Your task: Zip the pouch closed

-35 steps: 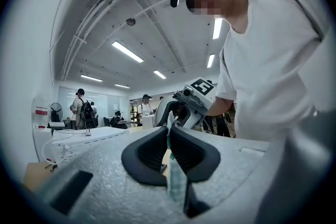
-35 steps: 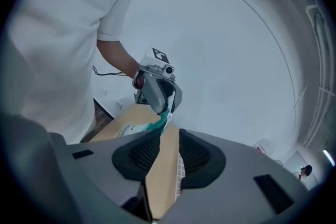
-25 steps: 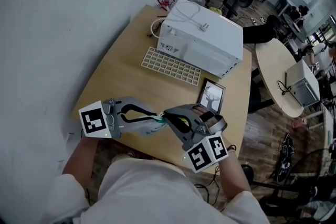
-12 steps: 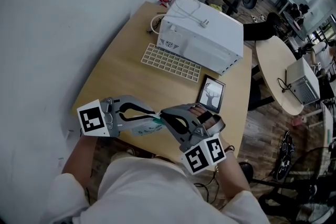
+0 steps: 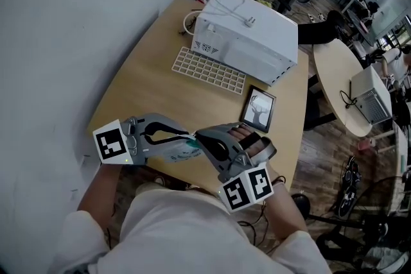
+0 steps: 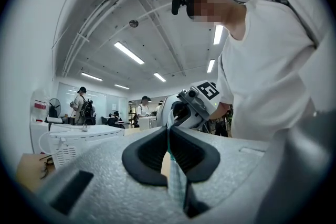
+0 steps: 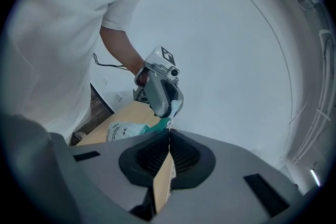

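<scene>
A small white pouch with a teal top edge (image 5: 178,154) hangs between my two grippers over the near edge of the wooden table (image 5: 144,90). My left gripper (image 5: 191,142) points level from the left and is shut on one end of the pouch; the thin fabric (image 6: 176,182) shows clamped between its black pads (image 6: 149,152). My right gripper (image 5: 200,137) comes from the right, tilted down, and is shut on the teal top edge (image 7: 167,123). The zip pull is hidden. In the right gripper view the pouch body (image 7: 126,129) sags below the left gripper (image 7: 170,108).
A white boxy appliance (image 5: 247,42) stands at the back of the table, with a white gridded tray (image 5: 209,72) before it and a framed picture (image 5: 258,109) at the right. A coiled cable (image 5: 188,24) lies by the appliance. The wall runs along the left.
</scene>
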Demonstrator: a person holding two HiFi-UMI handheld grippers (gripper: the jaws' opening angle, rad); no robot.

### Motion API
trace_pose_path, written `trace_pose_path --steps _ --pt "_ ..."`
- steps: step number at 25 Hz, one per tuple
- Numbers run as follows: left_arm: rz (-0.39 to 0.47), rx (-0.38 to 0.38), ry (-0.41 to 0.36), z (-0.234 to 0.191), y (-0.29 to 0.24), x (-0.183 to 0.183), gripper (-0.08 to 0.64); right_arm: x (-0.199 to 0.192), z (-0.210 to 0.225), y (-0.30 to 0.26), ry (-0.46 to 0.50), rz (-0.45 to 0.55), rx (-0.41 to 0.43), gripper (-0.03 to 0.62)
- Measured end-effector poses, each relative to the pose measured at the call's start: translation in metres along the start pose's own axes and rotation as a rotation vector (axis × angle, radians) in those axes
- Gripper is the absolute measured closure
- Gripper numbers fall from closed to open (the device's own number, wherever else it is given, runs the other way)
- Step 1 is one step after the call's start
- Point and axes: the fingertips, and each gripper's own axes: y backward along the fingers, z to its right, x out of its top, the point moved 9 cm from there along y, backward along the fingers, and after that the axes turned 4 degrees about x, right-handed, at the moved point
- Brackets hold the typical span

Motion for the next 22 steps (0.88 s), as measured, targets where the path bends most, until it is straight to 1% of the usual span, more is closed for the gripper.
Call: trace_pose_path --steps 4,12,14,18,20,22 --pt "0.026 -0.003 0.028 0.006 -0.004 -0.006 0.534 0.0 -0.005 0.005 0.003 -0.025 0.002 0.586" --pt "0.001 -0.052 0.016 0.012 -0.016 -0.009 0.517 -0.005 -0.017 0.013 -0.041 -0.078 0.007 0.586" --pt "0.0 -0.065 0.01 0.015 -0.017 -0.009 0.484 -0.006 -0.021 0.014 -0.049 -0.09 0.01 0.586" --pt "-0.034 -0.084 -0.031 0.019 -0.021 -0.01 0.478 -0.007 -0.027 0.014 -0.066 -0.106 0.018 0.586" --pt "-0.041 -0.085 -0.074 0.021 -0.022 -0.009 0.49 -0.007 -0.028 0.013 -0.075 -0.112 0.023 0.586" --pt "-0.043 -0.089 -0.132 0.023 -0.022 -0.007 0.511 -0.006 -0.03 0.012 -0.084 -0.116 0.031 0.586"
